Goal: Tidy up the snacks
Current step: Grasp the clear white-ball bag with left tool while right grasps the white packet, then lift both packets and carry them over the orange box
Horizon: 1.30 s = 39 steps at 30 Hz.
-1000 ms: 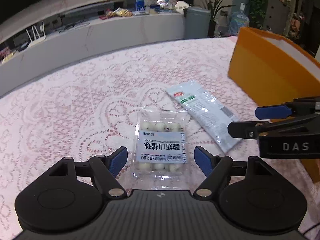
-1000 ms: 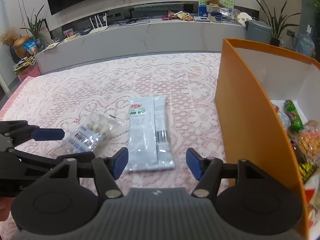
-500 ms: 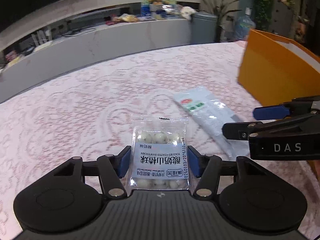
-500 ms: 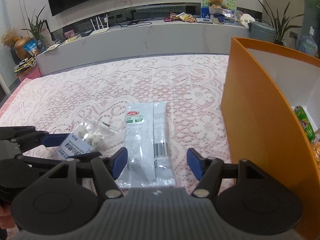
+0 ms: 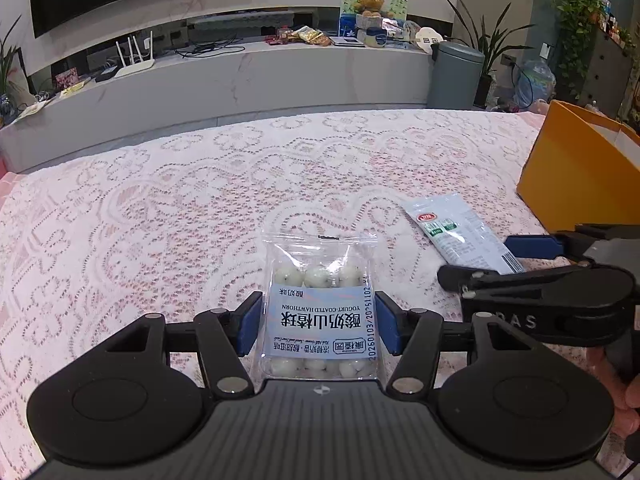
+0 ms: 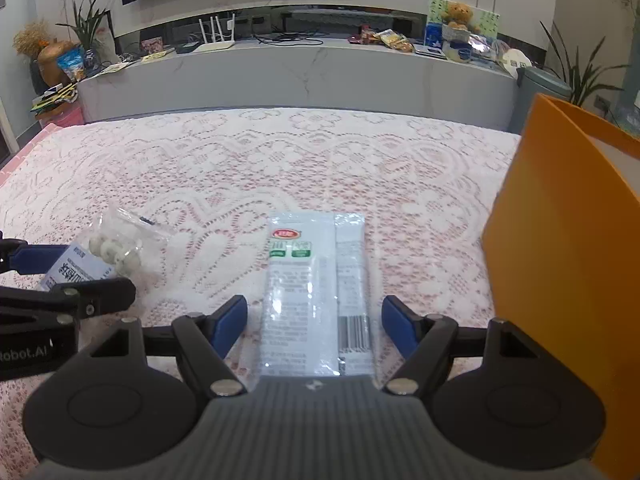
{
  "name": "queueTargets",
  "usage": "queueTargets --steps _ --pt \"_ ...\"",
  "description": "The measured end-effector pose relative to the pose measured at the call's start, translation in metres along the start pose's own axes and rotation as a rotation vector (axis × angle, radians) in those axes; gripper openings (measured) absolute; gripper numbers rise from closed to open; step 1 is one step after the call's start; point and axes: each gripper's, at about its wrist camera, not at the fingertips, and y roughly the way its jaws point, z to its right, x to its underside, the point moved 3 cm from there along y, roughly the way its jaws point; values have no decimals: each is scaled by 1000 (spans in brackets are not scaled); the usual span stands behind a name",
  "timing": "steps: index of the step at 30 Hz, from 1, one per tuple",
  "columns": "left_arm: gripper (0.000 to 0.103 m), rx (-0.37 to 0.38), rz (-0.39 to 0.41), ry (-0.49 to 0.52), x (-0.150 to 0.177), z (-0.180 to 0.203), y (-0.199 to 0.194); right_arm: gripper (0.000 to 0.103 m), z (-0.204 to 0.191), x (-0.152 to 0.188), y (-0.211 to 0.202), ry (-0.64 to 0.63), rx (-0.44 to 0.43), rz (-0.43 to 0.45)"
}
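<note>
A clear bag of white yogurt-coated hawthorn balls (image 5: 320, 308) sits between the blue pads of my left gripper (image 5: 319, 328), which is shut on its two sides. The bag's far end rests over the lace tablecloth (image 5: 160, 220). A pale blue flat snack packet (image 6: 304, 280) lies on the cloth, its near end between the fingers of my right gripper (image 6: 314, 324). Those jaws are opening and the pads stand clear of the packet. An orange box (image 6: 560, 260) stands just right of the packet. The same packet (image 5: 452, 228) shows in the left wrist view.
The orange box (image 5: 572, 184) has a tall wall close to my right gripper. A hand (image 5: 624, 384) shows at the right edge. Beyond the table are a grey console (image 6: 300, 68) with clutter, a grey bin (image 5: 456, 74) and potted plants.
My left gripper shut on the bag of hawthorn balls. My right gripper moved forward over the pale blue packet, which now lies between its fingers, and its jaws widened a little.
</note>
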Motion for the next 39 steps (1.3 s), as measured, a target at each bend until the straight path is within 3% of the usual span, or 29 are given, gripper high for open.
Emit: queueTargets --steps 4,7,13,22,26,33,39 --pt "66 4 -6 -7 3 4 -4 50 -1 -2 -1 -20 7 4" --pt "66 8 -5 -10 5 7 -9 48 -1 -4 -1 -21 9 -7" --pt "66 -7 -10 -29 10 10 -29 45 -3 -10 -15 -13 -9 -11" --pt "67 2 -22 -94 14 20 -76 45 -11 -8 -79 -60 -86 1" --pt "67 -25 -24 -64 13 34 -96 45 -9 -6 -111 -74 -137 -3" --pt "66 8 -41 -67 11 58 -128 45 15 4 -163 -94 -197 -27" --pt "66 69 4 -38 2 88 -152 45 47 12 -206 -110 -175 2"
